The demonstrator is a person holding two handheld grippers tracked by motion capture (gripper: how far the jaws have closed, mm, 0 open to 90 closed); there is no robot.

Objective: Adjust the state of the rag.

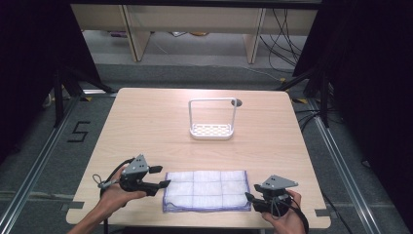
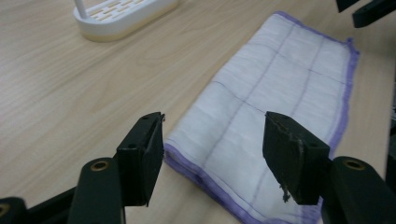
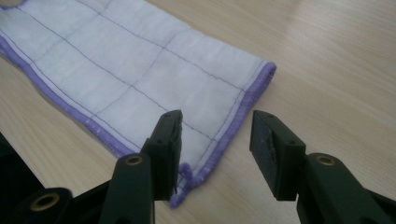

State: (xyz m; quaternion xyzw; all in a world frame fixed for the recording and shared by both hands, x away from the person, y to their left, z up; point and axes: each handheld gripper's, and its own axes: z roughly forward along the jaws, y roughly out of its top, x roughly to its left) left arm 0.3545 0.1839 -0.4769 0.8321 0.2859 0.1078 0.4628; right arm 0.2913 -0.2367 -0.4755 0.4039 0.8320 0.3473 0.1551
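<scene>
We find a folded white cloth (image 1: 206, 190) lying flat near the front edge of a light wood-grain table (image 1: 146, 131), between the two grippers. The cloth is a soft woven fabric, rectangular, stitched with thin dark lines into a grid of squares and bound along its edges with purple thread; in the left gripper view (image 2: 275, 107) we see at least two layers stacked at the near edge. Further back, near the table's middle, stands a white rack (image 1: 213, 119) with a rounded oblong base pierced by rows of slots and a thin frame rising as a tall arch; we see nothing in it. In its own view its base (image 2: 122, 16) looks smooth and hard. A small dark round hole (image 1: 237, 103) sits in the tabletop just behind the rack. The left gripper (image 1: 157, 178), held in the left hand (image 1: 116, 193), sits just beside the cloth's left end with its black jaws spread; in its own view (image 2: 214, 149) the jaws straddle the cloth's near corner without touching it. The right gripper (image 1: 248, 197), held in the right hand (image 1: 285, 217), sits at the cloth's right end, jaws likewise spread; in its own view (image 3: 215, 142) the left jaw hangs over the purple hem at the corner, and we cannot tell whether it touches.
</scene>
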